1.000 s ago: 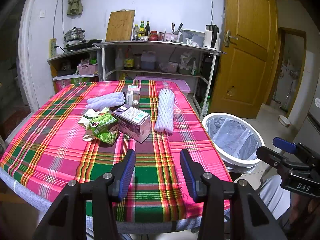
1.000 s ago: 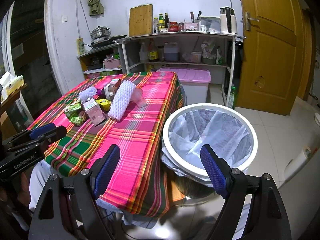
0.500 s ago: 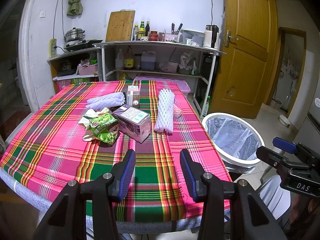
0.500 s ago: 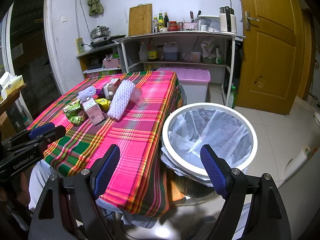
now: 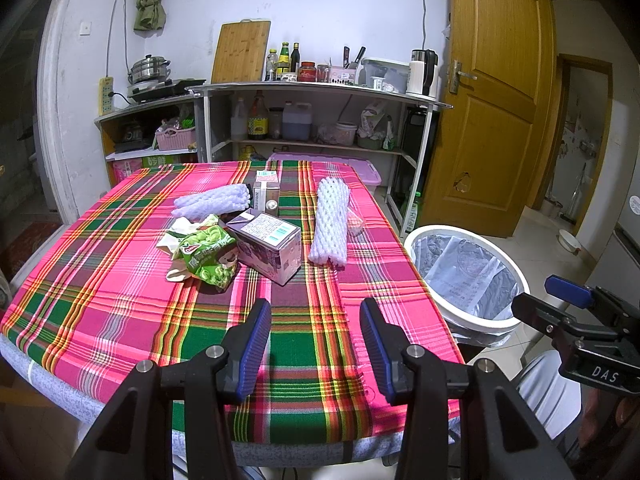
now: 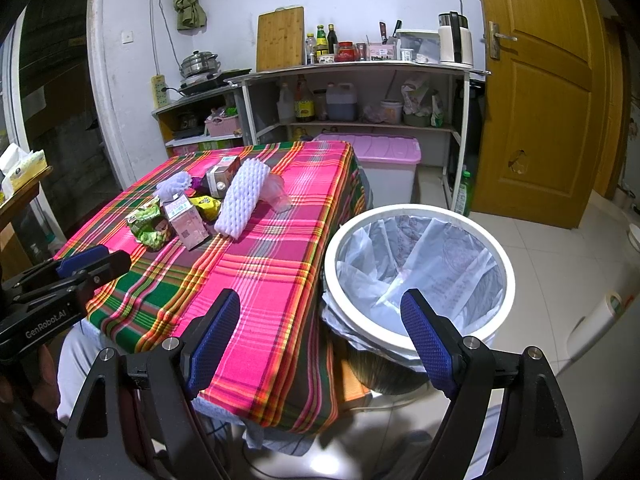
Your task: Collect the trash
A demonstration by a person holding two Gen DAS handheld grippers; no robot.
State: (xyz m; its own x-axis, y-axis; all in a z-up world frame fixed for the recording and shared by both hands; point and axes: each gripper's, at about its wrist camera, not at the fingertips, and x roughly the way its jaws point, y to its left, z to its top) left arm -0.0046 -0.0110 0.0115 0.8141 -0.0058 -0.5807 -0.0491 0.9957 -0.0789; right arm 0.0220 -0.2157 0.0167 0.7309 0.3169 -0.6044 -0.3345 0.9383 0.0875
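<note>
- Both tools, left tool (image 5: 314, 344) and right tool (image 6: 320, 340), hang open and empty, ready to grab.
- Wrappers (image 5: 206, 256) and boxes (image 5: 268, 246) cluster mid-desk.
- Bin (image 6: 416, 276) stands beside the desk's (image 5: 120, 300) right edge for dropping.

On the plaid table (image 5: 120, 300) I count two white foam nets (image 5: 330, 224) (image 5: 210, 205), two cartons (image 5: 268, 246) (image 5: 267, 196), one green snack bag (image 5: 208, 258), and just beside the table there's one lined bin (image 5: 464, 280), plus one pink-lidded tub (image 6: 388, 150) behind it.
</note>
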